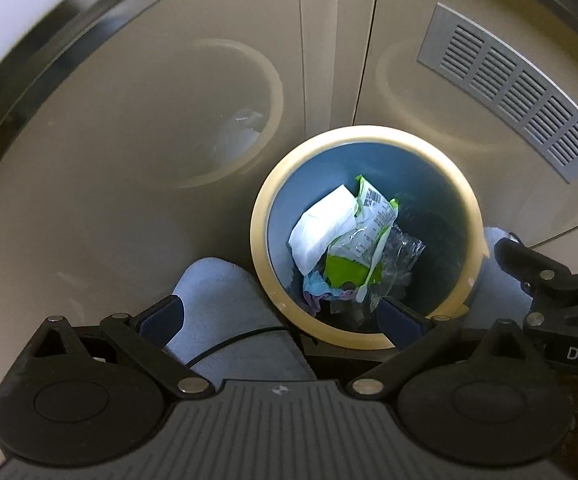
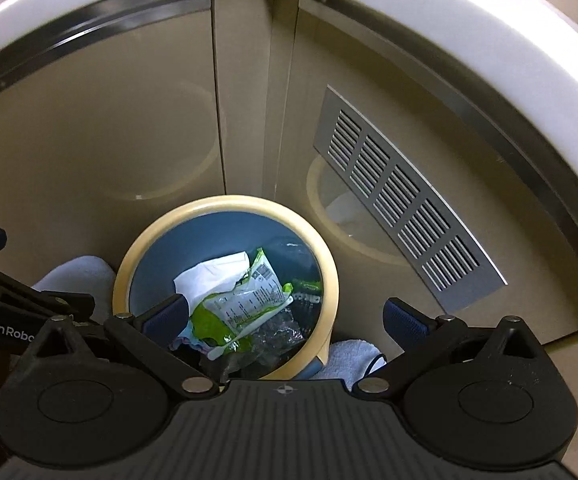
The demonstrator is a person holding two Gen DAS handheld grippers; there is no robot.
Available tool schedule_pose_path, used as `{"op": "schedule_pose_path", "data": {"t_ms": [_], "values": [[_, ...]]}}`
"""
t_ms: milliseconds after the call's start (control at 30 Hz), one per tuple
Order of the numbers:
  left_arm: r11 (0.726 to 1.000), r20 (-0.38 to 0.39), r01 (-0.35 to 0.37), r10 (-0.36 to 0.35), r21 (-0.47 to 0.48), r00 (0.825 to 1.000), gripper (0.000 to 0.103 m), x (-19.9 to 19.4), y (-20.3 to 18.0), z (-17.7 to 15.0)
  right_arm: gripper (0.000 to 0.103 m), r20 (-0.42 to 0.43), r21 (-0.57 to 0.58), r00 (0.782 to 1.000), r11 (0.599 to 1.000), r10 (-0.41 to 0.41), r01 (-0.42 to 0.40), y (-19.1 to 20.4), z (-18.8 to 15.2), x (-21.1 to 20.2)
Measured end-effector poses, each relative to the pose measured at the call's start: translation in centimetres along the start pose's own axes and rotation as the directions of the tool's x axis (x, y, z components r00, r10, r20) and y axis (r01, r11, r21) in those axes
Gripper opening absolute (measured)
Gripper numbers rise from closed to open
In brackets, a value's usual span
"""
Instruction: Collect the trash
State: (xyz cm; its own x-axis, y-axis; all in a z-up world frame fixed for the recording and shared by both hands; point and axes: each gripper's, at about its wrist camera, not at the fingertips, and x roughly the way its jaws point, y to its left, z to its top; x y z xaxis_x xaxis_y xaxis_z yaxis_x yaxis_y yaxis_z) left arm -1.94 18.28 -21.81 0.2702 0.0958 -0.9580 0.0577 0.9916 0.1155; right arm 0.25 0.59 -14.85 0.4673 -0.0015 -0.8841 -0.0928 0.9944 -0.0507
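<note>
Home kitchen corner: glossy beige cabinet doors (image 2: 89,128), white countertop (image 2: 429,20).

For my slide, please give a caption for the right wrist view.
Open right gripper above a bin holding a white paper, a green wrapper and clear plastic.

Your way down into the bin (image 1: 259,236) is open at the frame's centre; trash (image 1: 349,236) fills only its bottom. Cabinet doors (image 1: 129,140) wall it behind, the vent grille (image 1: 509,92) upper right.
</note>
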Motion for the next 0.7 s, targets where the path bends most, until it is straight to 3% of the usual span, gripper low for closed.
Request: {"op": "schedule_pose_path", "data": {"t_ms": [700], "values": [[1.0,-0.027,-0.004,0.004,0.005,1.0,0.103,1.0,0.1,0.1,0.103,-0.015,-0.002,1.0,1.0,0.011,-0.011,0.0,0.0,0.8]]}}
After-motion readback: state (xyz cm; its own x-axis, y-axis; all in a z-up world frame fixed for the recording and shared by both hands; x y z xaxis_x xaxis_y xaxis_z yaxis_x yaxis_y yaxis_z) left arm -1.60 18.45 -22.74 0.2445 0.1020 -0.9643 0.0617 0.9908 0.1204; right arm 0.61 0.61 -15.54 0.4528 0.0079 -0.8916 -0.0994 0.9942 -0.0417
